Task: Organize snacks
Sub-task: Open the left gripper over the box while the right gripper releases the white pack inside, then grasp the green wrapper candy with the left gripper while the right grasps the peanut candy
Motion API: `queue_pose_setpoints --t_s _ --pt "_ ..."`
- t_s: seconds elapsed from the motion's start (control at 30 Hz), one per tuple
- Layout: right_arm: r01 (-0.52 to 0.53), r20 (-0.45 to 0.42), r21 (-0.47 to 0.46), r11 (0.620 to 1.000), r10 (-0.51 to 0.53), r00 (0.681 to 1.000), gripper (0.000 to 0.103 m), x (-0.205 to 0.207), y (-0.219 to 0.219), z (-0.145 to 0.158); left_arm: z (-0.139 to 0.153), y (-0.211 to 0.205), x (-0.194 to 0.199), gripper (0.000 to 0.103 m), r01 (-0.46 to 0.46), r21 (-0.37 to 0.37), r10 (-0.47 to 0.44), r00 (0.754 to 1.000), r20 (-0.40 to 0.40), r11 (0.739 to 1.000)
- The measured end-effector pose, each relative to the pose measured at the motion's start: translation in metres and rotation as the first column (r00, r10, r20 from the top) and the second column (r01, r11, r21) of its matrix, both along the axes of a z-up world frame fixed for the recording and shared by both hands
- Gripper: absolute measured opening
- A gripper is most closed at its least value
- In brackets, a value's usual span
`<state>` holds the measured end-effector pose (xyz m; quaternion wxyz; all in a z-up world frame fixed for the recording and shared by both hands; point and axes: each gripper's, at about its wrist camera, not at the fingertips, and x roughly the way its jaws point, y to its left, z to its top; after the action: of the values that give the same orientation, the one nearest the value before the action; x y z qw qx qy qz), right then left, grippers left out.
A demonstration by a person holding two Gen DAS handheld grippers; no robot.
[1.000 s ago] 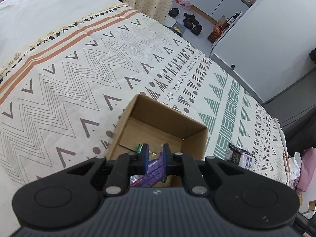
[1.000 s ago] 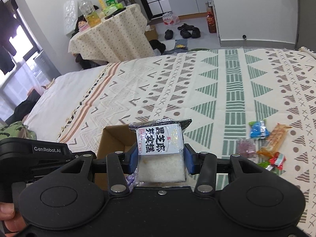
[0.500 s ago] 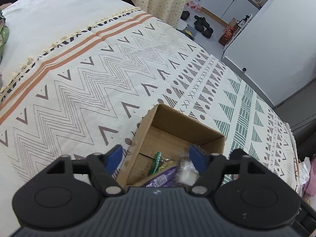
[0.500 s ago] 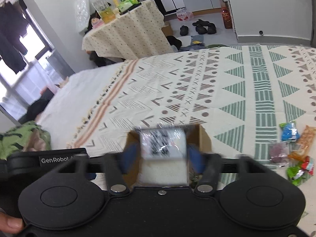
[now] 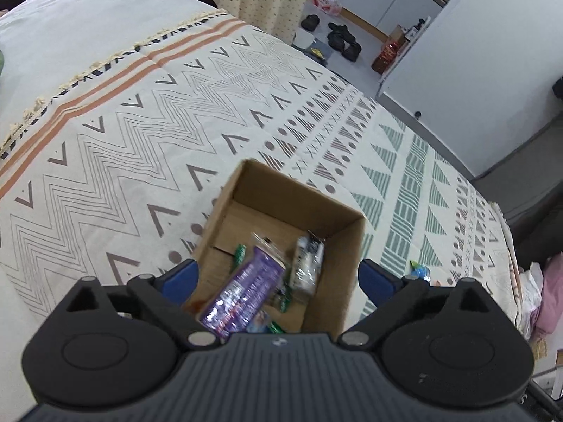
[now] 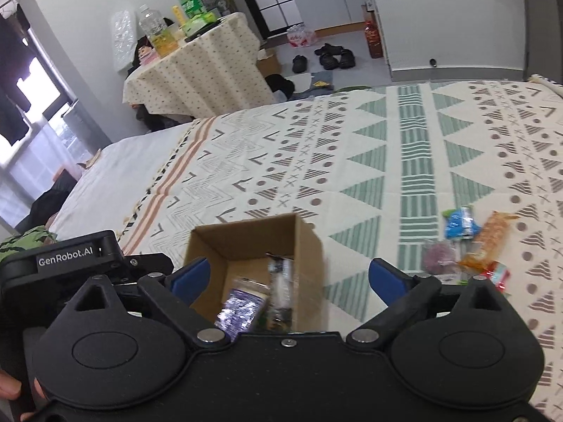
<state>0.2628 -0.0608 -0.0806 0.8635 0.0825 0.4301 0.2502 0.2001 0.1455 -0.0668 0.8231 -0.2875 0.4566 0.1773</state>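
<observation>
An open cardboard box (image 5: 348, 253) (image 6: 306, 246) stands on the patterned bedspread. Inside lie a purple packet (image 5: 242, 292) (image 6: 239, 309), a clear white packet (image 5: 308, 262) (image 6: 279, 288) and small green sweets (image 5: 240, 255). My left gripper (image 5: 278, 279) is open and empty just above the box. My right gripper (image 6: 288, 281) is open and empty above the same box. Loose snacks lie to the right on the bedspread: a blue packet (image 6: 461, 223), an orange bar (image 6: 491, 239), a purple sweet (image 6: 438, 256) and a red sweet (image 6: 496, 274).
The left gripper's body (image 6: 67, 256) sits close at the right view's left. A blue-green sweet (image 5: 420, 269) lies right of the box. Beyond the bed are a cloth-covered table (image 6: 197, 70) with bottles, shoes (image 6: 329, 56) on the floor and a white cabinet (image 5: 475, 70).
Both grippers opened. The left let the purple packet and the right let the white packet drop into the box. Both views drew back slightly.
</observation>
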Motion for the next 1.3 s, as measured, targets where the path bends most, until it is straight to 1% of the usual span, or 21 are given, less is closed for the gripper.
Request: queue_pose_setpoints --t_s 0.23,0.33,0.47,0.57,0.6,0.83,1.0,1.1,1.2,1.3 --pt "0.038 -0.008 -0.002 0.999 -0.038 0.999 0.099 -0.008 -0.034 -0.002 0.01 -0.029 0.0 0.097 0.052 0.016 -0.052 0.998 0.03 0.999" --pt "0.056 -0.003 -0.002 0.998 -0.056 0.998 0.103 -0.011 -0.047 -0.002 0.011 -0.038 0.0 0.097 0.057 -0.004 -0.057 0.998 0.035 0.998" --pt "0.084 -0.001 0.0 0.996 -0.084 0.996 0.103 -0.013 -0.063 -0.003 0.013 -0.052 -0.001 0.098 0.069 -0.018 -0.068 0.997 0.047 0.997" --pt "0.101 0.003 0.007 0.995 -0.101 0.995 0.103 -0.016 -0.075 -0.004 0.014 -0.062 -0.001 0.102 0.073 -0.032 -0.071 0.996 0.057 0.997" --pt "0.105 0.003 0.008 0.994 -0.105 0.994 0.103 -0.016 -0.079 -0.004 0.014 -0.065 -0.001 0.103 0.075 -0.033 -0.073 0.996 0.059 0.997" --pt "0.139 -0.011 0.027 0.99 -0.139 0.99 0.103 -0.02 -0.107 -0.009 0.013 -0.095 0.004 0.103 0.122 -0.031 -0.12 0.991 0.06 0.992" --pt "0.158 -0.02 0.035 0.987 -0.158 0.987 0.103 -0.022 -0.128 -0.015 0.01 -0.115 0.008 0.103 0.154 -0.019 -0.153 0.987 0.041 0.988" --pt "0.151 -0.032 0.052 0.987 -0.149 0.988 0.103 -0.023 -0.14 -0.017 0.008 -0.126 0.01 0.103 0.17 -0.011 -0.169 0.985 0.036 0.985" --pt "0.156 -0.013 0.039 0.987 -0.156 0.988 0.103 -0.025 -0.15 -0.018 0.004 -0.135 0.012 0.102 0.176 -0.006 -0.176 0.984 0.027 0.984" --pt "0.165 -0.012 0.04 0.985 -0.165 0.986 0.103 -0.025 -0.16 -0.021 0.001 -0.145 0.015 0.102 0.185 -0.005 -0.185 0.983 0.022 0.983"
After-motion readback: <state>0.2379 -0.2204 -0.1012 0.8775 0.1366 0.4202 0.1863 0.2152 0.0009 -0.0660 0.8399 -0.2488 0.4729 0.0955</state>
